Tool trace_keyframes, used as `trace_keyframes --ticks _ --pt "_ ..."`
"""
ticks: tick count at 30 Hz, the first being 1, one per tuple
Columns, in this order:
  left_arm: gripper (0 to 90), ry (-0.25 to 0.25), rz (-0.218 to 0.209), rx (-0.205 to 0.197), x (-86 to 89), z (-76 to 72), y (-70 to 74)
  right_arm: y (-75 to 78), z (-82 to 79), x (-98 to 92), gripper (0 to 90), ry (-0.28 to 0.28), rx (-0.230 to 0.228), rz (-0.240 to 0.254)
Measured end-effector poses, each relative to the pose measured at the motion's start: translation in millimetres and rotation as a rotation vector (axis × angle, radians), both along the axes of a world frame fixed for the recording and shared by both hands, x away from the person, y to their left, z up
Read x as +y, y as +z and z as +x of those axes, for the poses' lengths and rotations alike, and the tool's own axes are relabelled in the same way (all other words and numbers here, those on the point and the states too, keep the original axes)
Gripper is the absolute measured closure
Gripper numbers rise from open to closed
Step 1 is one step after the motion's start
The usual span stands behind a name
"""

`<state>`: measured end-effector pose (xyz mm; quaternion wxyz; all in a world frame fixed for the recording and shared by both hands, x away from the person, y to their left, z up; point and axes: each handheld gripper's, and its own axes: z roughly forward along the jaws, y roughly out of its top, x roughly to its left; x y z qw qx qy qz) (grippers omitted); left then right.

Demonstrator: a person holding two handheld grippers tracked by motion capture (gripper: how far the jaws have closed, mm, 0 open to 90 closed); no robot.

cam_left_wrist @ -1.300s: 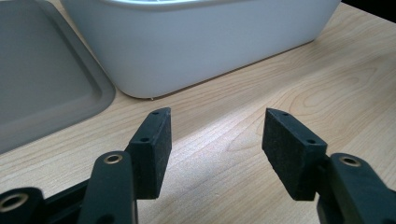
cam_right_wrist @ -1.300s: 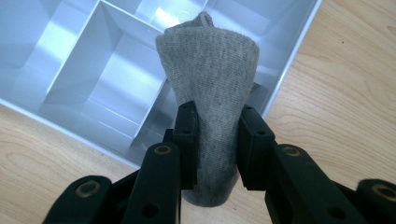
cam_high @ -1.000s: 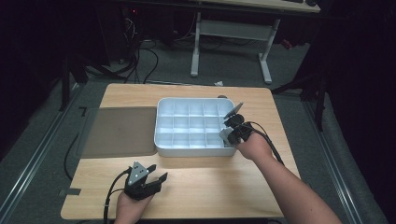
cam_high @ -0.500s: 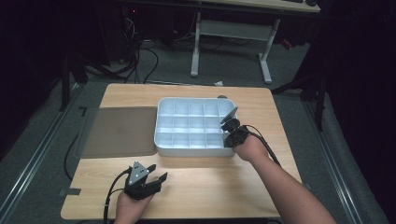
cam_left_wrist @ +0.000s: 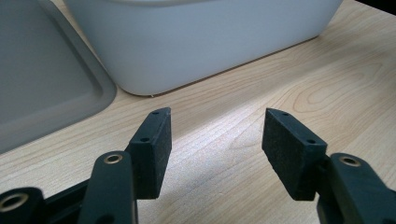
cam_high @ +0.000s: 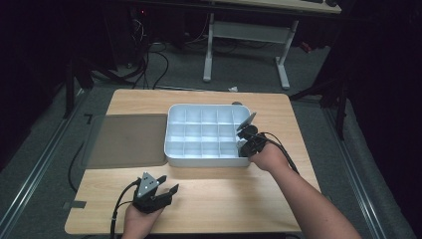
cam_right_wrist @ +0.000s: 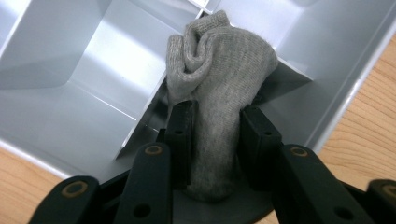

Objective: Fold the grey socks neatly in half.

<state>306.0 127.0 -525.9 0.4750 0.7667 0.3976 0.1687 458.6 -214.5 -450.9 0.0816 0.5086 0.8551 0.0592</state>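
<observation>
A white tray [cam_high: 171, 149] split into several compartments sits mid-table. My right gripper [cam_high: 245, 145] hangs over the tray's near right corner, shut on a rolled grey sock [cam_right_wrist: 219, 74]. In the right gripper view the sock stands between the jaws, above a compartment of the tray [cam_right_wrist: 107, 65]. My left gripper [cam_high: 166, 190] rests low on the wood near the table's front edge, open with nothing between its jaws [cam_left_wrist: 215, 140]. The tray's outer wall [cam_left_wrist: 196, 42] rises just ahead of it.
A flat grey lid [cam_high: 127, 140] lies left of the tray, touching it; its corner [cam_left_wrist: 42, 88] is close to my left gripper. A light wooden table [cam_high: 229, 199] carries everything. Desk legs and cables stand on the dark floor beyond.
My right gripper has shifted slightly toward the tray's near right corner with the sock. The left gripper has not moved.
</observation>
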Motion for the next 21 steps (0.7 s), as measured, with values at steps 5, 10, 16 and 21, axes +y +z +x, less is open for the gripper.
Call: trace_keyframes --ticks 5,10,16,21 --pt "42.9 -0.001 0.0 0.0 -0.2 0.0 0.0 4.1 -1.0 -2.6 66.1 0.0 0.0 0.018" --pt "42.9 -0.002 0.003 -0.001 -0.8 -0.1 0.0 13.2 -3.1 -2.9 65.2 0.009 -0.007 0.026" --pt "42.9 -0.004 0.003 -0.001 -1.5 -0.5 0.1 24.7 -4.2 0.0 65.3 0.022 -0.023 0.033" --pt "42.9 -0.005 0.006 -0.001 -1.3 -0.3 -0.1 33.1 -2.6 0.3 66.4 0.014 -0.037 0.032"
